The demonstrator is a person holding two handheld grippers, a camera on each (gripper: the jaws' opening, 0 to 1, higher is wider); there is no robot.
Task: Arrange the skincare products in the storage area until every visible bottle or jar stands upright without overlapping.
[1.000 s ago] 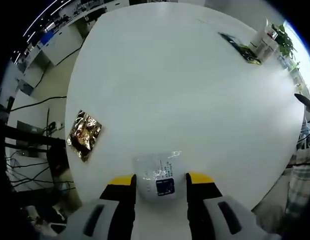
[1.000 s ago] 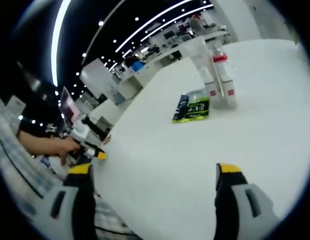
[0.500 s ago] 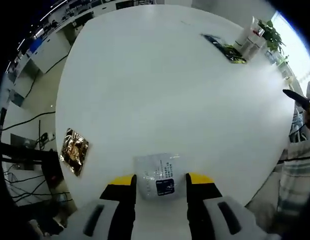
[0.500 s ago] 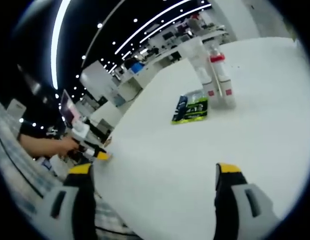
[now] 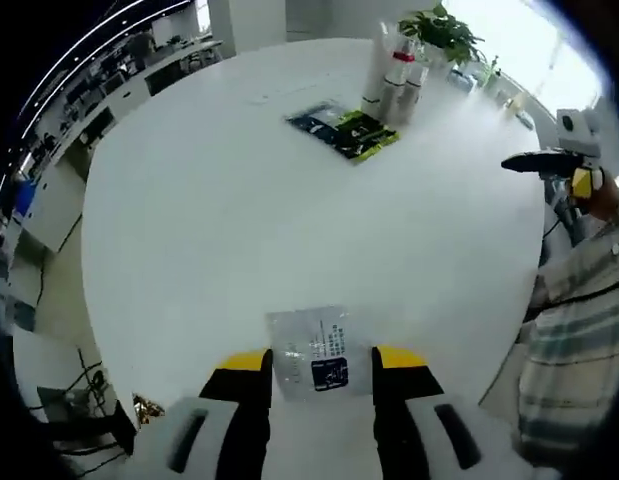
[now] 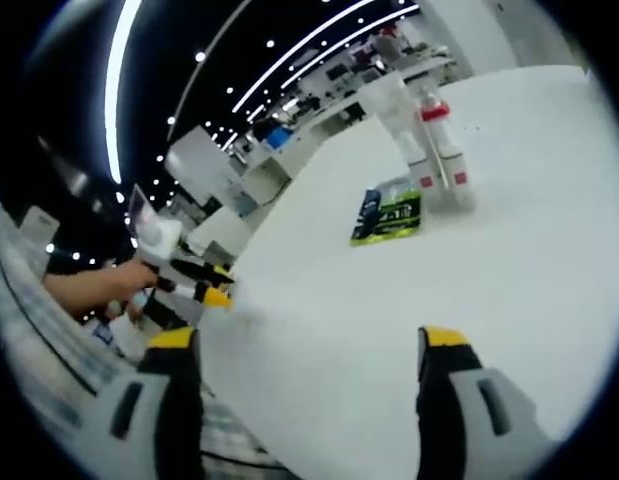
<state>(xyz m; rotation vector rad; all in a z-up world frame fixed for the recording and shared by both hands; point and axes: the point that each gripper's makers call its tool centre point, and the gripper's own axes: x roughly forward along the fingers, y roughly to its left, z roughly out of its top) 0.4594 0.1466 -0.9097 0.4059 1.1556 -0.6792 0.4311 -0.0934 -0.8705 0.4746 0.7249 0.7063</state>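
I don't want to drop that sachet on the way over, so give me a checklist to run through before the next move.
1. Left gripper shut on the white sachet: ok, it sits between the yellow-tipped jaws.
2. Right gripper free: ok, its jaws stand wide apart with nothing between them.
3. Bottles upright: ok, the white ones with red bands stand together on the white table.
4. Green and dark packets not overlapping: cannot tell, they lie flat, touching or lapped.
5. Bare table near the bottles for a set-down: ok.
6. Grip firmness on the sachet: cannot tell.
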